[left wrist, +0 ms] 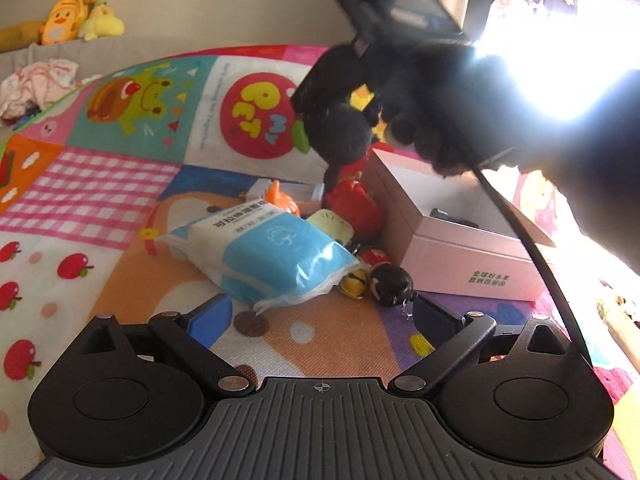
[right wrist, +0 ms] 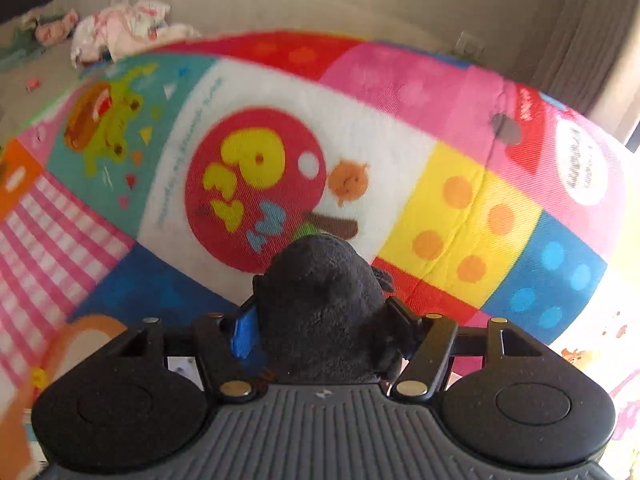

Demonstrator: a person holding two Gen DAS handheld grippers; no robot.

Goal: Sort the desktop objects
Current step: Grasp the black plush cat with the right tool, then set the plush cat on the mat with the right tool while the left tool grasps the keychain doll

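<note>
My right gripper (right wrist: 320, 312) is shut on a black plush toy (right wrist: 320, 312), which fills the gap between the blue pad and the black finger. In the left wrist view that toy (left wrist: 340, 136) hangs above the pile, just left of an open pink box (left wrist: 460, 256). My left gripper (left wrist: 324, 312) stands open and low over the mat with nothing between its fingers. Just ahead of it lie a blue-and-white wipes pack (left wrist: 264, 248), a golden bell (left wrist: 354, 282) and a dark round figurine (left wrist: 390, 282). Farther back are a red toy (left wrist: 352, 204) and an orange toy (left wrist: 282, 200).
Everything rests on a colourful patchwork play mat (left wrist: 120, 200). A dark item (left wrist: 452, 216) lies inside the pink box. A black cable (left wrist: 528, 240) runs down past the box. Plush toys (left wrist: 68, 20) and crumpled clothes (left wrist: 36, 84) lie beyond the mat's far left edge.
</note>
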